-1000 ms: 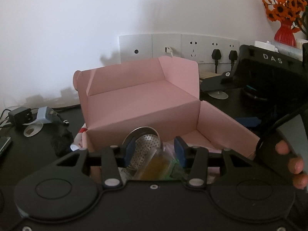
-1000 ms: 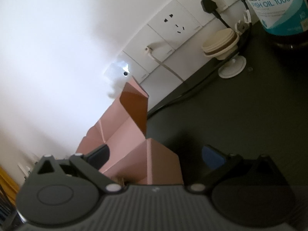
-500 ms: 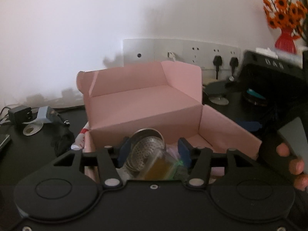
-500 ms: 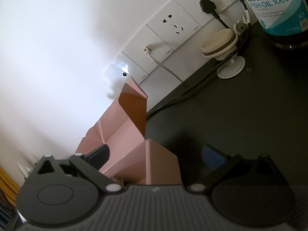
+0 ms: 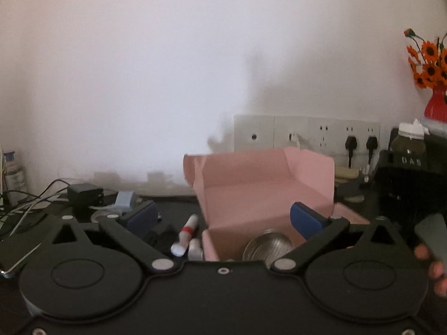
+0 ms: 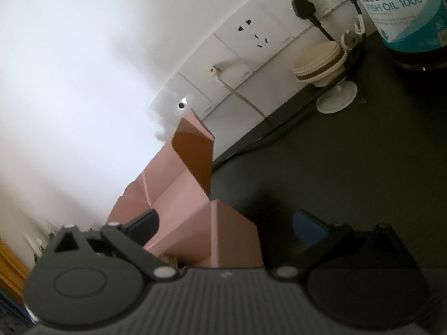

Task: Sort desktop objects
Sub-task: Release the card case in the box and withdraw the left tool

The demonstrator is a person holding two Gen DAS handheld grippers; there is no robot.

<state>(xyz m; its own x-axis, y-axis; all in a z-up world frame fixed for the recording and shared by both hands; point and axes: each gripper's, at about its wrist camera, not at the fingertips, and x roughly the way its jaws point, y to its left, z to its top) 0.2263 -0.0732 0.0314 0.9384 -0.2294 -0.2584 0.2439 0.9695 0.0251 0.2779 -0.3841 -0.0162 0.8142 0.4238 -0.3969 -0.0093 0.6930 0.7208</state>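
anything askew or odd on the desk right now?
The metal strainer lies tipped on its side in the pink box, not upright. Two small tubes lie loose on the desk just left of the box, not in it. No spill or damage visible.

Pink box [image 5: 251, 184]: matt card, smooth, creased at folds; outer face of flap looked brown. Round strainer [image 5: 268, 247] inside box: dull metal, finely ribbed. Desk top [image 6: 349, 173]: dark, matt. Bottle [image 6: 402, 11], far right: dark glass or plastic, glossy paper label. Socket plates [image 5: 307, 134] on wall: smooth white plastic. Left gripper [image 5: 223, 217]: matt black plastic, blue pads. Vase [image 5: 435, 106]: glossy red.
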